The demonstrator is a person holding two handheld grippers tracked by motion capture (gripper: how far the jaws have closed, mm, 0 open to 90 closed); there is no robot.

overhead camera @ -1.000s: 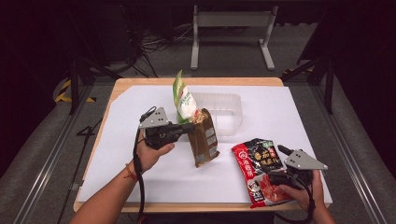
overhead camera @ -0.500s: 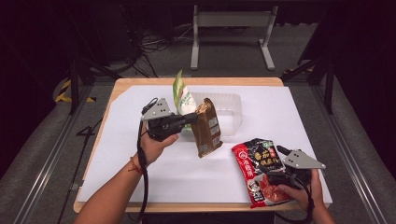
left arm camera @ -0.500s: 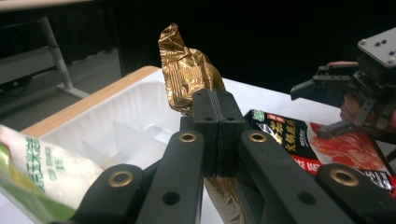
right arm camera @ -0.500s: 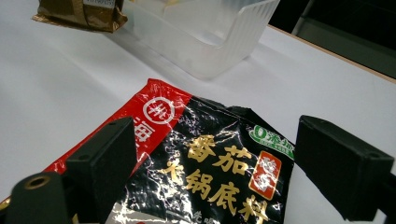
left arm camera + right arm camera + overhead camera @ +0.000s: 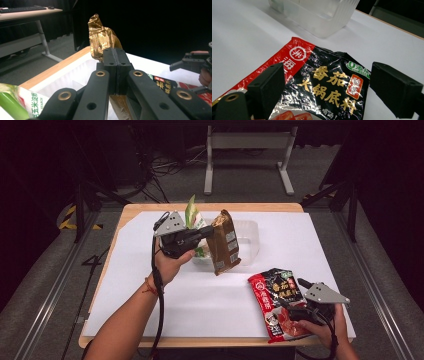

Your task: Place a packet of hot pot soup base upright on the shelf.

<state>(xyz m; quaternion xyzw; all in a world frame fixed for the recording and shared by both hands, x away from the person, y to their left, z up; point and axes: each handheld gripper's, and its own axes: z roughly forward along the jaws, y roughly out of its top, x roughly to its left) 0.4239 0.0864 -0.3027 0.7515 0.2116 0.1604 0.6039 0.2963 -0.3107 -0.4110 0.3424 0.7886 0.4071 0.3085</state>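
Observation:
My left gripper (image 5: 209, 233) is shut on the top edge of a gold-brown snack packet (image 5: 224, 245), which hangs upright in the air at the near left of a clear plastic container (image 5: 250, 240). In the left gripper view the jaws (image 5: 116, 53) are pressed together on the crinkled gold foil packet (image 5: 101, 40). A green and white starch packet (image 5: 192, 217) stands at the container's left end. My right gripper (image 5: 291, 296) rests low at the table's near right, open. Its jaws (image 5: 327, 80) stand wide apart over a red and black hotpot-base packet (image 5: 324, 85) lying flat.
A white sheet (image 5: 150, 270) covers the wooden table (image 5: 130, 209). The container's ribbed wall (image 5: 322, 15) lies just beyond the red packet. Black stands and cables crowd the dark floor behind the table. A metal rail runs along each side.
My left hand has lifted the gold-brown packet up and carried it away from me toward the container. The right hand and the red packet have stayed put.

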